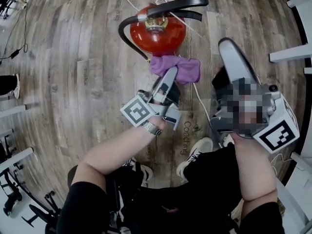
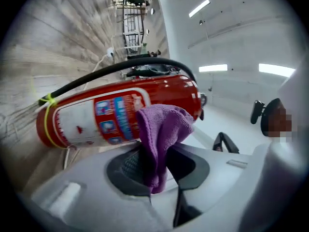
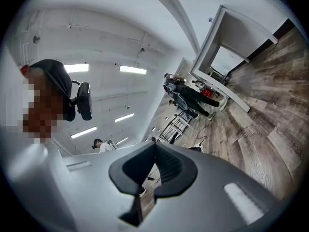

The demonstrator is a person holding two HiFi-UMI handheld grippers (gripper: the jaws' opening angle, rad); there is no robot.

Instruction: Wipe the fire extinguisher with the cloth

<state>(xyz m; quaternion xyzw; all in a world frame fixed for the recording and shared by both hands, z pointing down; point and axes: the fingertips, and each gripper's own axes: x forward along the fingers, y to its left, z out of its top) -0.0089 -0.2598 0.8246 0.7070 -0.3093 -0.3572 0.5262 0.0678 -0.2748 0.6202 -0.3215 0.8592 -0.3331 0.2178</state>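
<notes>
A red fire extinguisher (image 1: 157, 35) with a black handle and hose stands on the wooden floor, seen from above. In the left gripper view its labelled red body (image 2: 96, 117) fills the middle, just beyond the jaws. My left gripper (image 1: 169, 76) is shut on a purple cloth (image 1: 181, 68), which bunches out past the fingertips close beside the extinguisher's body. The cloth (image 2: 161, 127) sticks up from between the pads of the left gripper (image 2: 154, 153). My right gripper (image 1: 226, 44) is held off to the right, away from the extinguisher, shut and with nothing in it (image 3: 155, 146).
A white cable (image 1: 200, 101) runs across the floor by the extinguisher. The person's shoes (image 1: 195, 152) are below the grippers. White furniture legs (image 1: 290, 52) stand at the right, and chair bases (image 1: 14, 194) at lower left. Another person's foot (image 1: 9, 84) shows at the left edge.
</notes>
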